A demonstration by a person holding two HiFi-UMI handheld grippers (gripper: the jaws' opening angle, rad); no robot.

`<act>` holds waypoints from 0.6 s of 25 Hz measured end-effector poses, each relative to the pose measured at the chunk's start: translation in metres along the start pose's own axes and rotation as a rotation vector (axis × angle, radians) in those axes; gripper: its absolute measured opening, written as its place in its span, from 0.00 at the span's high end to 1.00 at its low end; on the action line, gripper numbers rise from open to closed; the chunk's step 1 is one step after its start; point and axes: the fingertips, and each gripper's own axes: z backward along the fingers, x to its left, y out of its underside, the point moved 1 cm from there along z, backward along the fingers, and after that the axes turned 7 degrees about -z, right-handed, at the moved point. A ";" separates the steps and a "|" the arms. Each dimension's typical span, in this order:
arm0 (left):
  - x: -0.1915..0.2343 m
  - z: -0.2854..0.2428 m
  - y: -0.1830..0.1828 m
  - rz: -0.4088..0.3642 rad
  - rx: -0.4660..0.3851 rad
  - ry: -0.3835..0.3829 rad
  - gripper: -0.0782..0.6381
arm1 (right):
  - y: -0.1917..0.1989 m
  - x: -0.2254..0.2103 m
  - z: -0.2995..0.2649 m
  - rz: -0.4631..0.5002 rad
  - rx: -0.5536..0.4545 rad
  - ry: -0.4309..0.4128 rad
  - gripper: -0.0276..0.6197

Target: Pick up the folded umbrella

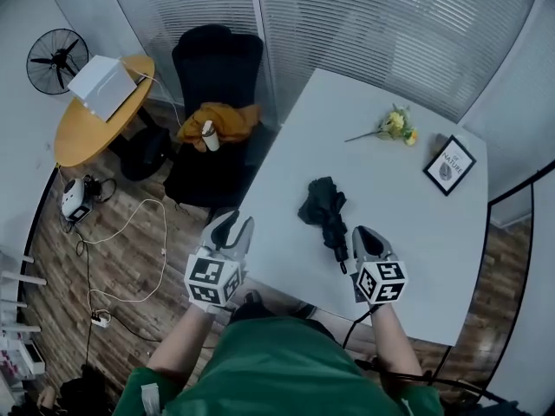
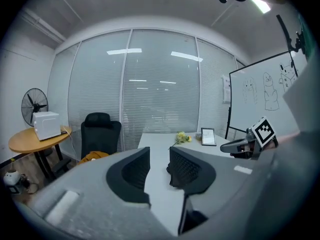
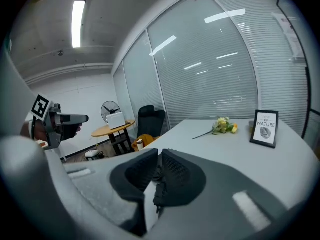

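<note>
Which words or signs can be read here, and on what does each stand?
"OF NATURE": on the framed picture standing on the table; the line above it is too small to read.
Whiteboard: drawings only, no readable words.

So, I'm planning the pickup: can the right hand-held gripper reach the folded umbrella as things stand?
Probably yes: the right hand-held gripper hovers beside the folded umbrella, nothing between them, though its barely parted jaws would need opening wider.

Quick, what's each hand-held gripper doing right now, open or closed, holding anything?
Left hand-held gripper: open, empty.
Right hand-held gripper: barely open, empty; folded umbrella lies just ahead.
</note>
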 end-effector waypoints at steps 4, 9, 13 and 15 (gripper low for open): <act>0.005 -0.025 0.008 0.003 0.026 0.057 0.68 | 0.013 -0.010 -0.026 0.010 0.080 0.039 0.81; 0.020 -0.050 0.019 -0.012 0.058 0.128 0.63 | 0.040 -0.011 -0.063 -0.027 0.199 0.058 0.76; 0.047 -0.061 0.032 0.016 0.102 0.152 0.61 | 0.065 -0.009 -0.093 0.034 0.320 0.101 0.68; 0.061 -0.064 0.038 0.027 0.118 0.154 0.61 | 0.078 -0.012 -0.105 0.076 0.376 0.132 0.68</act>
